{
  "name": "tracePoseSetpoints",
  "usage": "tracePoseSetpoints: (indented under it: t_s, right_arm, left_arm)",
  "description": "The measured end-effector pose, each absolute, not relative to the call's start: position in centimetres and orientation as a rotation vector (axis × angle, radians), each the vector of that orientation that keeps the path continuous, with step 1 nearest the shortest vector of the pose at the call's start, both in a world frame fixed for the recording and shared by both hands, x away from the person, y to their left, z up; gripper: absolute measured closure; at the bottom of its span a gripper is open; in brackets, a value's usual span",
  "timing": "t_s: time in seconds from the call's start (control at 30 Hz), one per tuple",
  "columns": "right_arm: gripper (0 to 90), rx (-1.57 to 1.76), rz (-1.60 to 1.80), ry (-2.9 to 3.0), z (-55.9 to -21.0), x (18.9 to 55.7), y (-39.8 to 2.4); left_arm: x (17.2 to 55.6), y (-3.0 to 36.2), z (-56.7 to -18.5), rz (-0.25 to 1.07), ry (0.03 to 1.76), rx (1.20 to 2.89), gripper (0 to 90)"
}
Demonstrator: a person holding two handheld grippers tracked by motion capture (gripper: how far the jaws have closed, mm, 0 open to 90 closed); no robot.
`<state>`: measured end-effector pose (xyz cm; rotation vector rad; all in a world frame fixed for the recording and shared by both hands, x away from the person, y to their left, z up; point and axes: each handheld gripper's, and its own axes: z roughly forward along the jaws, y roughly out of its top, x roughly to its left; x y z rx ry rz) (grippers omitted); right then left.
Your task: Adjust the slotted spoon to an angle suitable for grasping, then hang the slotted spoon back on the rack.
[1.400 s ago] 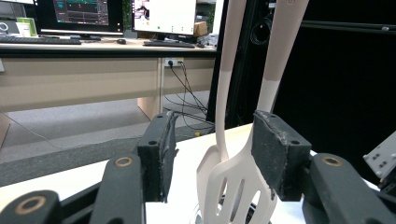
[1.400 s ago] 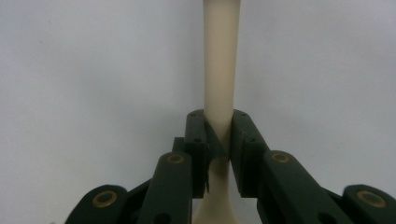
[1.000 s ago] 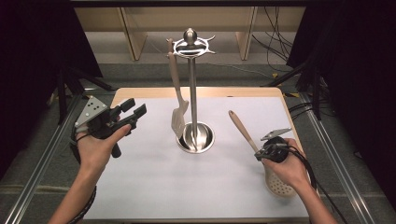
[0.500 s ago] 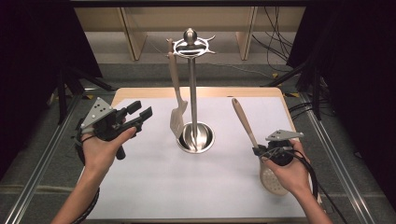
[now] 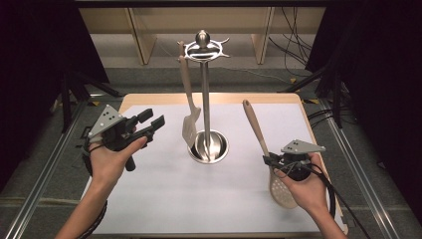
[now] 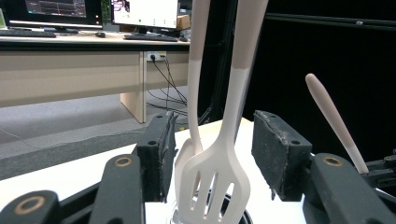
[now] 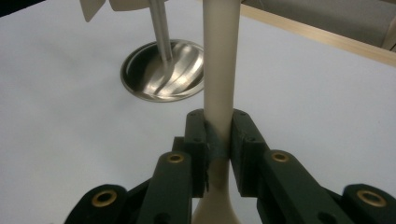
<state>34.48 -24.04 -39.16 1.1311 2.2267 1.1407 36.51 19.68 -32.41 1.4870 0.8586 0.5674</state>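
A pale slotted spoon is gripped at its lower handle by my right gripper, which is shut on it. The handle slants up toward the stand, and the round perforated head sits low by my right hand. A metal utensil stand rises from its round base at the table's centre. A pale slotted spatula hangs from it. My left gripper is open at the left, apart from the stand. Its jaws frame the spatula from a distance.
The white mat covers a wooden table with metal rails at both sides. In the left gripper view a second pale handle hangs beside the spatula. A desk with monitors stands beyond. Cables trail from both grippers.
My right hand has shifted left and risen a little with the spoon, whose handle now stands steeper. The left hand has stayed nearly still.
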Motion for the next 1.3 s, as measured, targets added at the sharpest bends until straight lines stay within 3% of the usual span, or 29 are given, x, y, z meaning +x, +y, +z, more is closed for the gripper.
tracePoseSetpoints:
  t_s: [0.83, 1.3]
  right_arm:
    - [79.2, 1.083, 1.199, 2.193, -38.1, 33.6, -23.4]
    - [79.2, 1.002, 1.248, 2.188, -36.9, 32.6, -20.8]
  left_arm:
    - [36.5, 18.3, -32.7, 0.519, 0.835, 1.506, 48.2]
    - [35.7, 12.0, -31.7, 0.417, 0.680, 1.603, 46.2]
